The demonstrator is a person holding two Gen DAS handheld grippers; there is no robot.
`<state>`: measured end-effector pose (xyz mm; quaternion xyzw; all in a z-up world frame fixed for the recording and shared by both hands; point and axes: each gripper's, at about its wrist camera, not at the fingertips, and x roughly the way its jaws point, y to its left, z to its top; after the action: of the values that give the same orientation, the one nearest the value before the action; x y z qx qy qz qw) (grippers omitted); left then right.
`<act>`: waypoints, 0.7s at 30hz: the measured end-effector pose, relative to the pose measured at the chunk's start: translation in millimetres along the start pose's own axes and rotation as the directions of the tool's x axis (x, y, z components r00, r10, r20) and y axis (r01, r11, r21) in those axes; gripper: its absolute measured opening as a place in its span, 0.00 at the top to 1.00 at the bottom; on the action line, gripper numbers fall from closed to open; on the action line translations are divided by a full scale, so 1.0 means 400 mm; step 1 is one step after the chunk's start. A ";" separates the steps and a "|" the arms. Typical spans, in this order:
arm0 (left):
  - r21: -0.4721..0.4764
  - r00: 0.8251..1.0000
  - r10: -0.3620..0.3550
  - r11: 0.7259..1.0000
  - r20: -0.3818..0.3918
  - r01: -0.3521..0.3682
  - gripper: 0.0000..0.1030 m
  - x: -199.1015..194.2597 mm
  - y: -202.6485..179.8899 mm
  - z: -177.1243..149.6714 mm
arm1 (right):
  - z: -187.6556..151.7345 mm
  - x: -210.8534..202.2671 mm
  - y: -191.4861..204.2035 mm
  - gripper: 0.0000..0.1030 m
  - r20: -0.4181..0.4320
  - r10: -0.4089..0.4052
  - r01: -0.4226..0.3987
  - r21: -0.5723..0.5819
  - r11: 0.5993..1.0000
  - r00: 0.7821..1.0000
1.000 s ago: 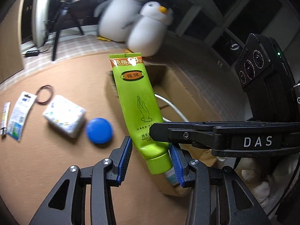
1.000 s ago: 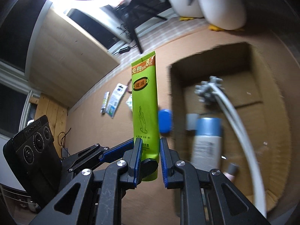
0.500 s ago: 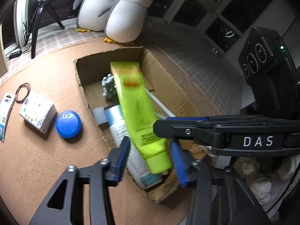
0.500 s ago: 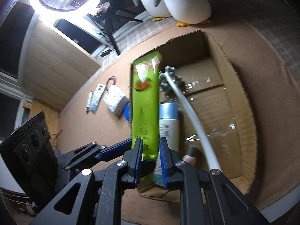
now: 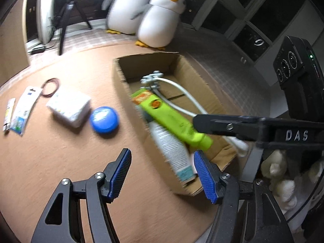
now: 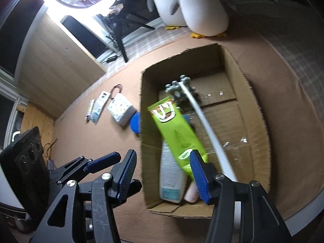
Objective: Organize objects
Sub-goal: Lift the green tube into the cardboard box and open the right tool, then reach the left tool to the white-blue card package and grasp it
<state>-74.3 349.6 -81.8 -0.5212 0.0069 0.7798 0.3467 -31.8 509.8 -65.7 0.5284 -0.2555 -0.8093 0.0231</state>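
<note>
cardboard box (image 6: 257, 109): stiff, open-topped, on the worktop (image 5: 60, 162).
green tube (image 6: 178, 133): probably light, soft-walled, slick; lies tilted in the box over a white bottle (image 6: 172, 180); take by the firm cap end.
right gripper (image 6: 164, 171), left gripper (image 5: 162, 174): jaws opening, clamping nothing.
blue lid (image 5: 104, 119): whole only in the left view.

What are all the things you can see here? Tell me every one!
Cardboard box: one, brown, on the table.
Tube: one, green, in the box, lying across the bottle.
Bottle: one, white, in the box.
Hose: one, white, in the box.
Round lid: one, blue, left of the box.
Tissue pack: one, white, beside the lid.
Penguin toys: two, white, behind the box.
Left gripper: black and blue, opening, empty.
Right gripper: same colours, opening.
</note>
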 end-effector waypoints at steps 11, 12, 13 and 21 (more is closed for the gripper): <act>-0.108 0.988 0.154 0.983 0.026 -0.151 0.33 -0.135 0.205 -0.100 | 0.003 0.038 0.097 0.51 -0.008 0.038 -0.039 -0.058 0.998 0.999; -0.126 0.985 0.172 0.978 0.026 -0.168 0.33 -0.145 0.233 -0.107 | 0.002 0.042 0.108 0.51 -0.008 0.039 -0.039 -0.066 0.997 0.999; -0.138 0.983 0.183 0.974 0.025 -0.178 0.33 -0.153 0.254 -0.114 | 0.000 0.046 0.121 0.50 -0.005 0.039 -0.039 -0.077 0.996 0.999; -0.244 0.966 0.257 0.939 0.032 -0.242 0.33 -0.201 0.432 -0.067 | -0.057 0.063 0.226 0.51 0.040 -0.015 0.022 -0.175 0.984 0.999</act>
<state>-130.0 165.3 -89.0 -0.5287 -0.0316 0.8289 0.1801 -44.1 414.5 -54.4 0.5110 -0.1786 -0.8389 0.0570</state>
